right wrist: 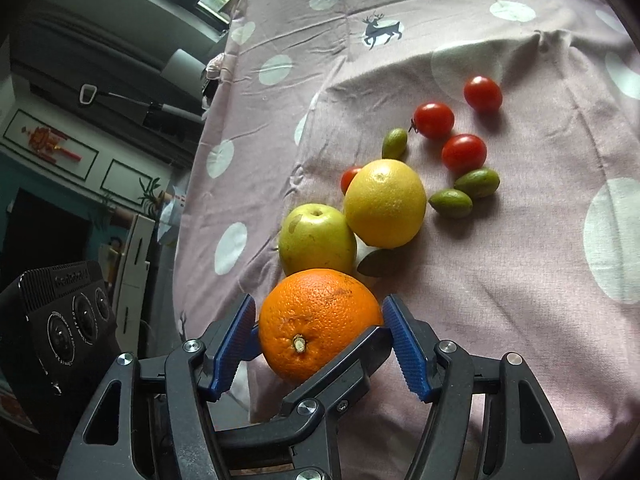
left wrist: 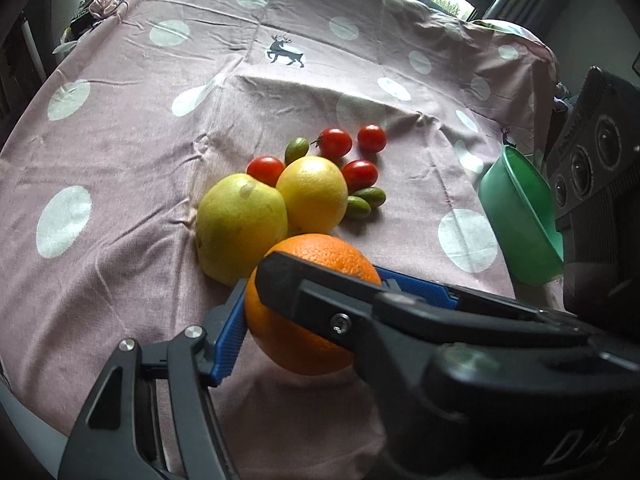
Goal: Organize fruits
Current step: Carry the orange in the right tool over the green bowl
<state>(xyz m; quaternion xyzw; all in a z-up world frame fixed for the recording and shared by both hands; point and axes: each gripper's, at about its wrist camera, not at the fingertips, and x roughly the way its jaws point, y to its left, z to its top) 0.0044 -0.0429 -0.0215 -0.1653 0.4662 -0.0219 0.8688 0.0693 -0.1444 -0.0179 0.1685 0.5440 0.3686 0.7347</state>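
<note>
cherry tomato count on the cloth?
4 cherry tomatoes: one left of the yellow citrus, one right of it, two behind. More could hide behind bigger fruit.

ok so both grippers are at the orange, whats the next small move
Probably back the right gripper off the orange: both grippers' pads flank it, fingers crossing, and whether either grips is unclear. Then the left gripper could carry it toward the green bowl.

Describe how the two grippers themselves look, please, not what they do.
The left gripper and the right gripper look alike: black, angular link frames with triangular cut-outs, silver bolts at the joints, and blue ribbed pads on the fingers. Each body carries a black block with three round lenses. No cables or sleeves show.
</note>
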